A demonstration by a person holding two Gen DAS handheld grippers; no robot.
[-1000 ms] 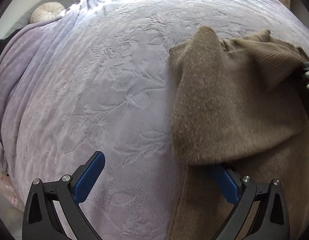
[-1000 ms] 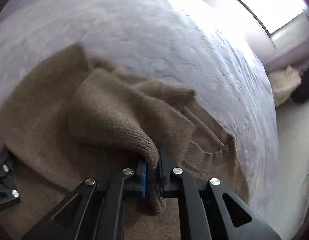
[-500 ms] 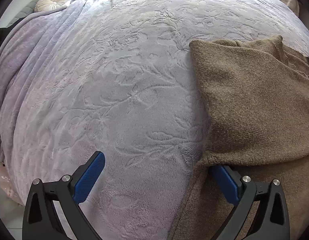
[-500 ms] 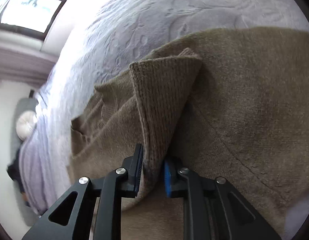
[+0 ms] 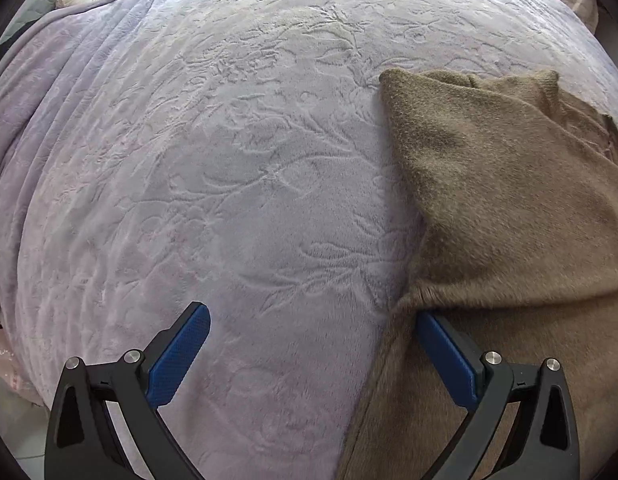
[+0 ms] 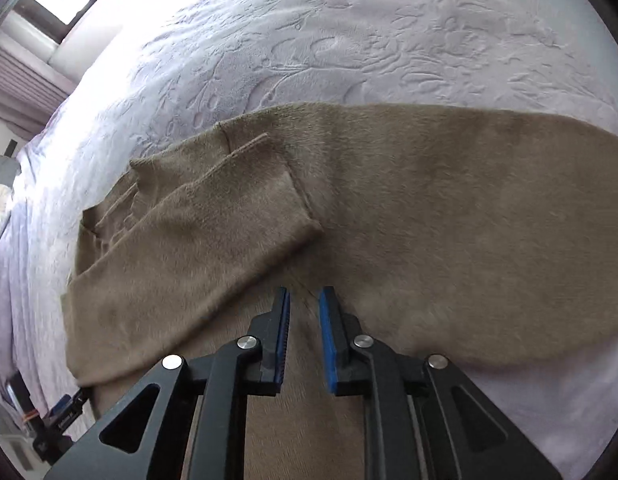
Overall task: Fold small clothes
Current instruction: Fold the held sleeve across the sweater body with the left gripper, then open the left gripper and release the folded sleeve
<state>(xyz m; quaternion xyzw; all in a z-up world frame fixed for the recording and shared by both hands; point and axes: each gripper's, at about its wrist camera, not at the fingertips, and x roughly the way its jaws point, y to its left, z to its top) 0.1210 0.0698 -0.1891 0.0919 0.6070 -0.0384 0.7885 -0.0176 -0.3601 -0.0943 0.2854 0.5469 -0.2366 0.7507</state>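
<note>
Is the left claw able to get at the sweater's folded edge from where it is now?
Probably yes: the left claw is open, its right finger already under the sweater edge, nothing between.

L gripper (image 5: 311, 332): jaws spread wide, pointing steeply down, blue pads facing in. Its right pad (image 5: 449, 360) has the tip tucked under a fabric edge; left pad (image 5: 179, 356) sits clear. Nothing pinched between them.

R gripper (image 6: 303, 312): also aimed steeply down, jaws narrow, a slim gap between blue pads, no cloth caught in the gap as far as the view shows. Fingertips hover just over or maybe brush the knit; contact hard to judge. No hand or sleeve seen in either wrist view.
</note>
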